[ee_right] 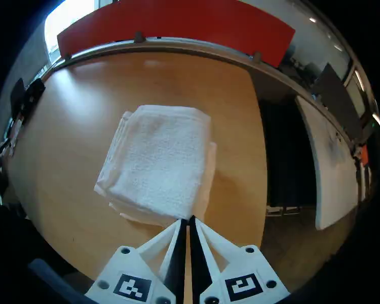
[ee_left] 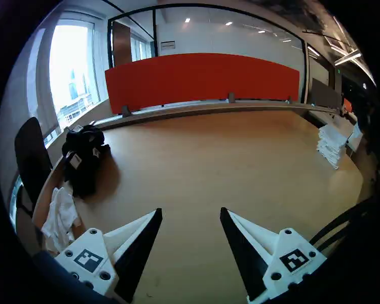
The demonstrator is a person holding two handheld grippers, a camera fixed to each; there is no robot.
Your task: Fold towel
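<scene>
Left gripper [ee_left: 190,215] stands open above the table [ee_left: 215,152]. Right gripper [ee_right: 188,220] is closed, tips at the near edge of the folded towel [ee_right: 157,157]. Cannot tell whether cloth is pinched.

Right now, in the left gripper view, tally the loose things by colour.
White: 2, towel stack and crumpled cloth
Black: 1, bag
Total: 3

An office, with desk [ee_left: 215,152] and red divider [ee_left: 200,81]
</scene>
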